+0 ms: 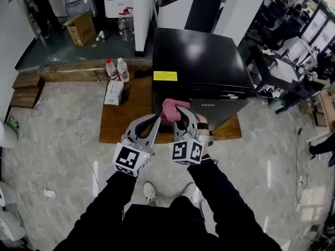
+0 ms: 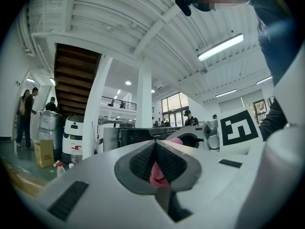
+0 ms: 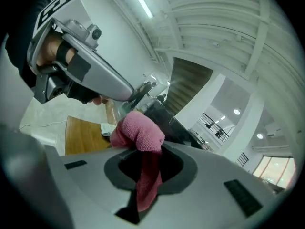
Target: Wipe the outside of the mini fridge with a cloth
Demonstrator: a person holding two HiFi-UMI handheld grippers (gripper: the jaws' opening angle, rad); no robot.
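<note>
Pink cloth (image 1: 170, 110) before black FUXIN fridge (image 1: 199, 61)

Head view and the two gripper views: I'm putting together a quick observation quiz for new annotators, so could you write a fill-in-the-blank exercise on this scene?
1. The left tongs and the right tongs are both shut on a ___ cloth.
2. The sticker on top of the black mini fridge is ___.
3. The mini fridge stands on a low ___ board laid on the floor.

Missing words: pink; yellow; wooden.
</note>
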